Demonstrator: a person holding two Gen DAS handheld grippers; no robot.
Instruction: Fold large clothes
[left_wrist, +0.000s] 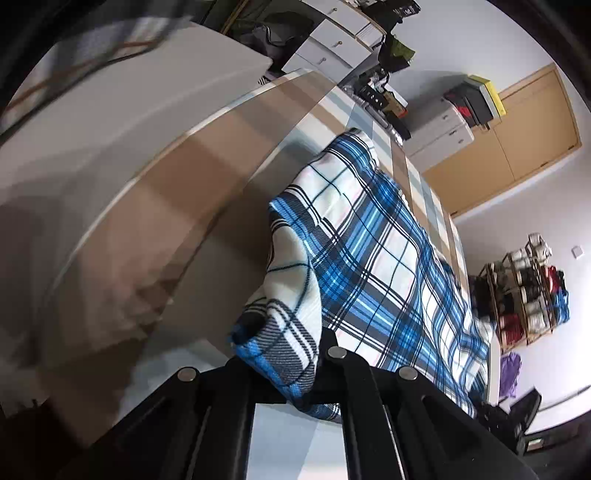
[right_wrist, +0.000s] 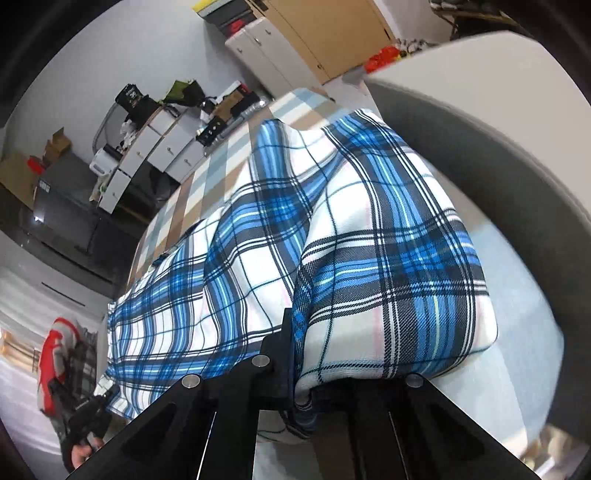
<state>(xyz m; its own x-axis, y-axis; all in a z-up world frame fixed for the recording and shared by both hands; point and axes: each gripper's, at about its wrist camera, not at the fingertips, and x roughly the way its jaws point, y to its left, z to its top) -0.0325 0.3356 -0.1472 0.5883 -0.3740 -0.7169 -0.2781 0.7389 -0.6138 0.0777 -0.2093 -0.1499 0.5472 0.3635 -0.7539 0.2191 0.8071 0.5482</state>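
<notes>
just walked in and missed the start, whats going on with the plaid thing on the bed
A person is folding a large blue and white plaid garment spread over a striped bed, with a handheld gripper in each hand. The left gripper is shut on one bunched edge of the cloth, and the right gripper is shut on another edge. Both pinched edges are raised off the bed while the rest of the garment trails across it.

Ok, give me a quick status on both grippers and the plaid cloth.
Left gripper shut on plaid cloth, near edge. Right gripper shut on it too. Cloth partly lifted, rest trailing across the striped bed. Nothing in the way.
</notes>
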